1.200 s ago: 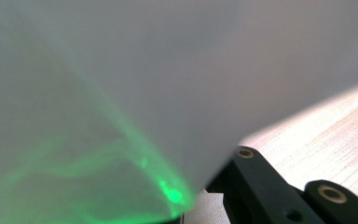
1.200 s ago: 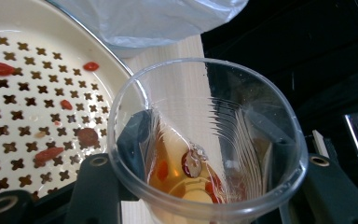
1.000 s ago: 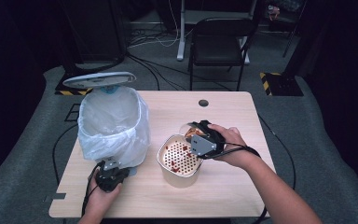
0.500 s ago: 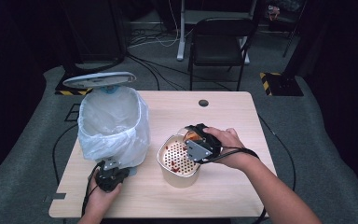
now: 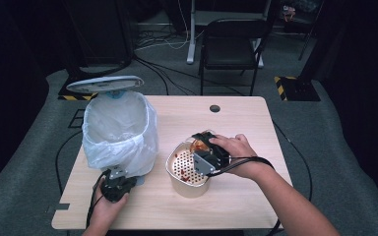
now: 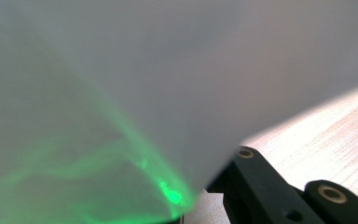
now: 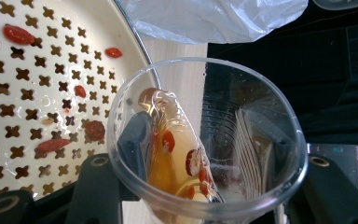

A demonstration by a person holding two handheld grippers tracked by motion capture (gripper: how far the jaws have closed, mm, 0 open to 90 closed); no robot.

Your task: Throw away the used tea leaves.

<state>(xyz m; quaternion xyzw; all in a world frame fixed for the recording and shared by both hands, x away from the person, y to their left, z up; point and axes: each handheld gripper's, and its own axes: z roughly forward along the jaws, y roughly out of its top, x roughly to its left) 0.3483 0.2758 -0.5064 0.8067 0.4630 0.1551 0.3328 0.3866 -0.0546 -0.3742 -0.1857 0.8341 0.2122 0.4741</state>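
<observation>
On the wooden table [image 5: 236, 113] stands a bin lined with a white plastic bag [image 5: 118, 130]. My left gripper [image 5: 114, 183] rests at its foot, shut on a pinch of the bag [image 6: 121, 93]; one black finger [image 6: 261, 186] shows beside the plastic. My right gripper [image 5: 204, 156] is shut on a clear plastic cup [image 5: 201, 143], tipped over a cream perforated strainer bowl [image 5: 179, 169]. Amber liquid and red berries lie along the low side of the cup [image 7: 242, 140], clamped in the right gripper [image 7: 209, 186]. Several red berries lie in the strainer [image 7: 28, 93].
The bin's grey lid [image 5: 105, 83] stands open at the back. A black grommet hole [image 5: 214, 108] sits near the table's far edge. A black chair [image 5: 231, 44] and cables are on the floor behind. Bare table lies at the right and front.
My right hand has edged the tipped cup slightly left and down over the strainer. The left hand has stayed put.
</observation>
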